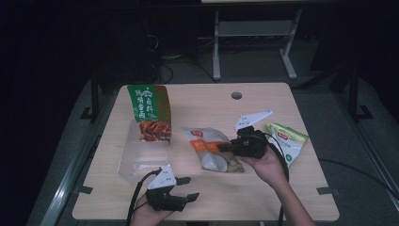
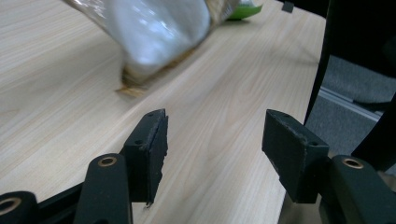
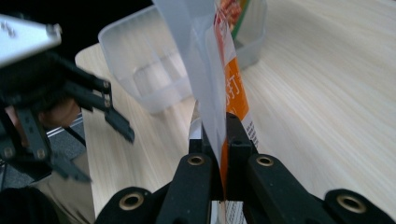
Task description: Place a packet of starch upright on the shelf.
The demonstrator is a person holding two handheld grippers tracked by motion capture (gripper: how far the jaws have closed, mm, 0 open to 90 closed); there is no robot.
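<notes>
Glossy crinkled orange snack bag (image 1: pixel 211 149) pinched in right gripper (image 1: pixel 225 148), left gripper (image 1: pixel 189 188) spread wide over pale woodgrain table (image 1: pixel 263 188), clear plastic tub (image 1: pixel 141 157)

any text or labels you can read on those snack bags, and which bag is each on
Green bag standing in the clear container: large white Chinese characters, too blurred to quote.
White and orange bag clamped in the right gripper: a white character that looks like "打"; the small print is unreadable.
Green and white bag: small red label, too small to read.
</notes>
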